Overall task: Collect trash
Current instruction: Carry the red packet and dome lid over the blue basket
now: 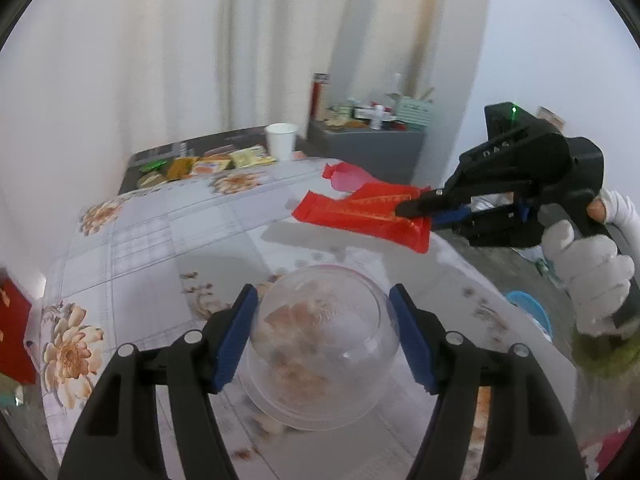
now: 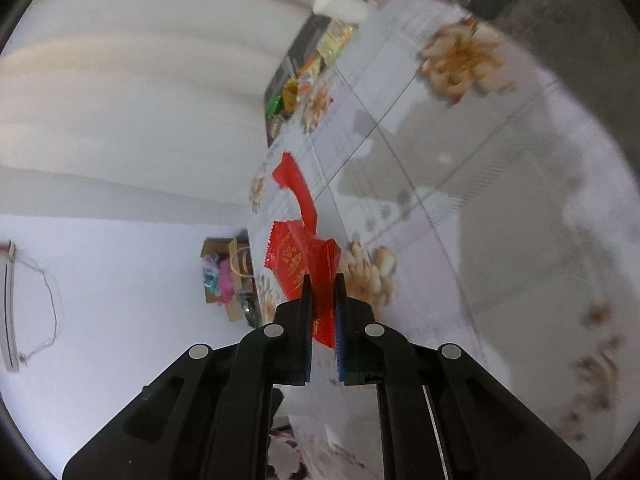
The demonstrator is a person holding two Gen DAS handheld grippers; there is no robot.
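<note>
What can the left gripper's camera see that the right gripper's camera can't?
Only the left wrist view shows the clear plastic bowl sitting between the open left gripper, and the gloved hand holding the right gripper. Only the right wrist view shows a cardboard box of stuff on the floor. Both show the red wrapper pinched in the right gripper, the white paper cup and the flowery tablecloth.

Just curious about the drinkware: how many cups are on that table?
1: a white paper cup at the table's far edge, beside the snack packets. Others may lie out of view.
</note>
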